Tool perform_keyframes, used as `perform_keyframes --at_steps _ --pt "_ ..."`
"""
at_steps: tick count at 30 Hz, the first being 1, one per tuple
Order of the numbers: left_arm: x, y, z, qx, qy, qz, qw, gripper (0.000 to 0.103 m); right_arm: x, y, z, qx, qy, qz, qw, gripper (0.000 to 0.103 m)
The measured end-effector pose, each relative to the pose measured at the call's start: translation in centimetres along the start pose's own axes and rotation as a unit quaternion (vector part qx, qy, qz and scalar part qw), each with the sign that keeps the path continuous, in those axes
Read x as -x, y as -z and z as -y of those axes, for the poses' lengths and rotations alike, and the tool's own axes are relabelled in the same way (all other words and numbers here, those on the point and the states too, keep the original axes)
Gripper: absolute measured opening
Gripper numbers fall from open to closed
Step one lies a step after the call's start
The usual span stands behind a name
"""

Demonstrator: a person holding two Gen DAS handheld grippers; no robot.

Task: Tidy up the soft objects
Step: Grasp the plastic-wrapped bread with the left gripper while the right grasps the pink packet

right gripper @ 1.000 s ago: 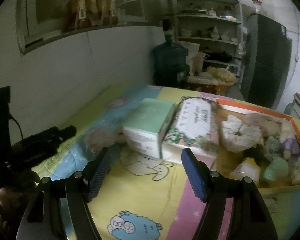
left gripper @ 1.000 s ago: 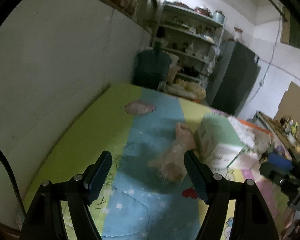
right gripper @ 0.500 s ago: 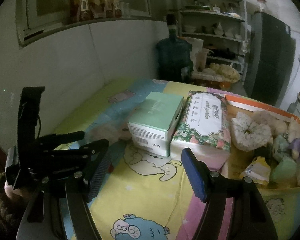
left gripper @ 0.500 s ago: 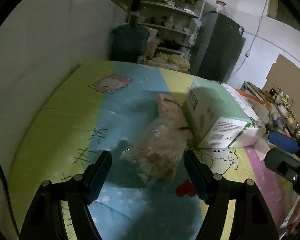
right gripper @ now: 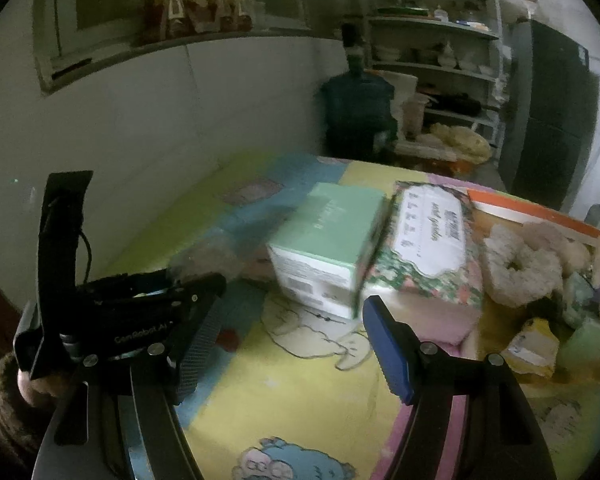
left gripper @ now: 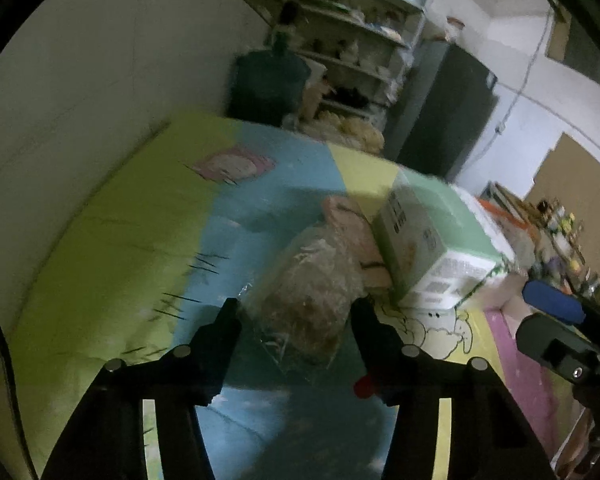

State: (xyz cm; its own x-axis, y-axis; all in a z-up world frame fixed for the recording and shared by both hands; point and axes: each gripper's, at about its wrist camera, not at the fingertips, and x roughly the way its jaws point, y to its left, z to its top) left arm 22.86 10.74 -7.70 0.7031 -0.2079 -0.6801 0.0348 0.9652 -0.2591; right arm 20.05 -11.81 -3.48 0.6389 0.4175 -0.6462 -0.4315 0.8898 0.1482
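The left gripper (left gripper: pixel 294 314) has come down around the crinkly plastic bag (left gripper: pixel 308 296) mid-frame; its jaws are closing on it, so pickup begins. The right gripper (right gripper: pixel 290 338) waits wide open, holding nothing.

Both wrist cams look fwd-down, close over mat (left gripper: pixel 100 248); both see green box (right gripper: pixel 332 240).

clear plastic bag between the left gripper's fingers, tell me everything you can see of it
The clear plastic bag is crinkled and see-through, with something brownish and soft-looking inside. It lies on the blue panel of the cartoon mat, its far end beside the green box. The left gripper straddles it with jaws closing; whether the pads touch it yet is unclear in the blur.
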Motion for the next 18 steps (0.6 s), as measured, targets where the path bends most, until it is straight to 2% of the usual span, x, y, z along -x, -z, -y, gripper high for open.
perform_keyframes --at_steps 7,10,12,18 --pt "4.3 1.2 -1.9 0.030 -0.043 0.071 0.9961 0.056 -0.8 -2.6 -3.6 0.017 -0.044 0.013 0.999 0.074" --pt "5.4 2.2 -2.6 0.033 -0.054 0.085 0.9944 0.056 -2.8 -4.1 -5.7 0.019 -0.050 -0.002 0.999 0.074" --pt "5.9 2.9 -2.8 0.032 -0.057 0.090 0.9938 0.056 -4.7 -4.9 -6.7 0.016 -0.040 -0.020 0.999 0.074" --pt "6.9 4.3 -3.8 0.032 -0.045 0.097 0.9938 0.056 -10.4 -6.5 -8.8 0.013 0.041 -0.063 0.997 0.074"
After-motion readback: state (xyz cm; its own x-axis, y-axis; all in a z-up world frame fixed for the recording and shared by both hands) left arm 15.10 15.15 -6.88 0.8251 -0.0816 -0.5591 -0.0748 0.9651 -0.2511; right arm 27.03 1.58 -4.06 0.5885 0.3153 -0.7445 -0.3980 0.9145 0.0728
